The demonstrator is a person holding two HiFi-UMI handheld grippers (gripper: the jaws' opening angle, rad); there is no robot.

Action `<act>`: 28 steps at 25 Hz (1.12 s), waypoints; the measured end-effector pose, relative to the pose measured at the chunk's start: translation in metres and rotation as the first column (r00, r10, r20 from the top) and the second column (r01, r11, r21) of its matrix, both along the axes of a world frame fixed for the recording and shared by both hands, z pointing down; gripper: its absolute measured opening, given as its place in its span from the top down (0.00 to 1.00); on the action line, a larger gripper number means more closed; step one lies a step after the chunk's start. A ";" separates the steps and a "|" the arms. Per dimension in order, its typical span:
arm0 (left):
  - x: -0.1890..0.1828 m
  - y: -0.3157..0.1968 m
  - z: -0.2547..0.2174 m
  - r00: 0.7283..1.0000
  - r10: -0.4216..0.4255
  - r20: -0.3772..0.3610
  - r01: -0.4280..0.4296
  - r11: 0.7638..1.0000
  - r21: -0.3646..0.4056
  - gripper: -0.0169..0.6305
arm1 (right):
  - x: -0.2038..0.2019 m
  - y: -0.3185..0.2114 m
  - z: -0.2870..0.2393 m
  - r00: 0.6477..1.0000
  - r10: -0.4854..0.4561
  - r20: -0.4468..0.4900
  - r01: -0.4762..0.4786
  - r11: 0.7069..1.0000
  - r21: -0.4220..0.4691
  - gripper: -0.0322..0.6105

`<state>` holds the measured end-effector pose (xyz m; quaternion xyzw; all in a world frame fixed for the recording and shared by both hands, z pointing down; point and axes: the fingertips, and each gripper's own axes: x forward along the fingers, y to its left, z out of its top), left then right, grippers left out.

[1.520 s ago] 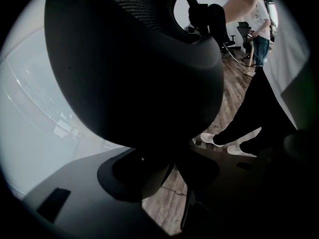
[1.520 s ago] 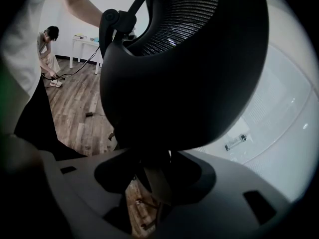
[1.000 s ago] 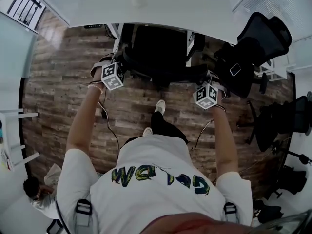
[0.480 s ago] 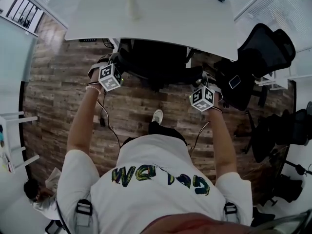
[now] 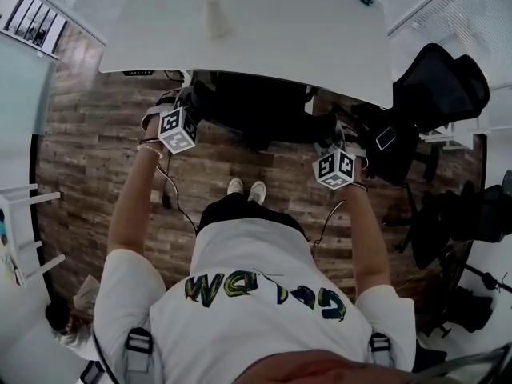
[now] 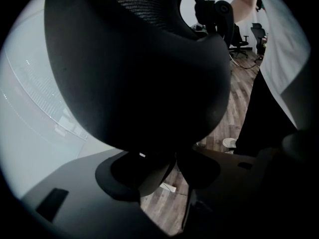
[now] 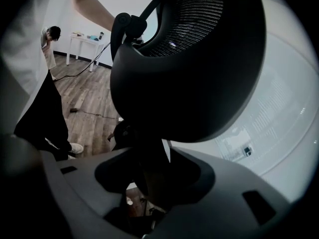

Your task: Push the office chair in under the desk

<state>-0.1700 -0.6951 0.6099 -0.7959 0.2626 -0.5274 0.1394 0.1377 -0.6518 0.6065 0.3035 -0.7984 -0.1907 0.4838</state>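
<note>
A wood-plank floor (image 5: 96,158) fills the lower half of the head view, and a pale desk (image 5: 264,30) spans the top. The left gripper (image 6: 167,176) has its jaws wide apart and they have just been opening. The dark lower edge of the backrest dips between them with floor showing through the gap, so they do not look clamped. The right gripper (image 7: 149,178) also stands wide, but the backrest's dark edge fills the space between its jaws and it appears closed on it. The office chair (image 5: 264,114) sits at top centre with its seat already under the desk edge and only its back protruding. It probably rolls easily on this hard floor but is bulky and free to swivel. The mesh would give, so the stiff rim on both sides of the back is the best place to hold. Its arms might catch the desktop.
</note>
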 end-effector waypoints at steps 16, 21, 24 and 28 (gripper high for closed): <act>0.026 -0.038 -0.004 0.999 0.007 -0.034 -0.005 0.999 0.040 0.61 | 0.024 -0.049 0.000 1.000 0.013 -0.009 -0.013 1.000 -0.011 0.63; 0.037 -0.045 -0.005 0.999 0.001 -0.041 0.002 0.998 0.063 0.61 | 0.036 -0.065 0.000 0.999 0.023 -0.022 -0.023 0.999 -0.022 0.62; 0.042 -0.051 -0.005 0.999 0.004 -0.035 -0.002 0.998 0.067 0.61 | 0.041 -0.071 0.000 0.999 0.032 -0.022 -0.033 0.999 -0.021 0.62; 0.044 -0.049 -0.004 0.999 0.019 -0.049 -0.015 0.997 0.075 0.60 | 0.042 -0.071 0.001 0.998 0.059 0.000 -0.059 0.998 -0.003 0.60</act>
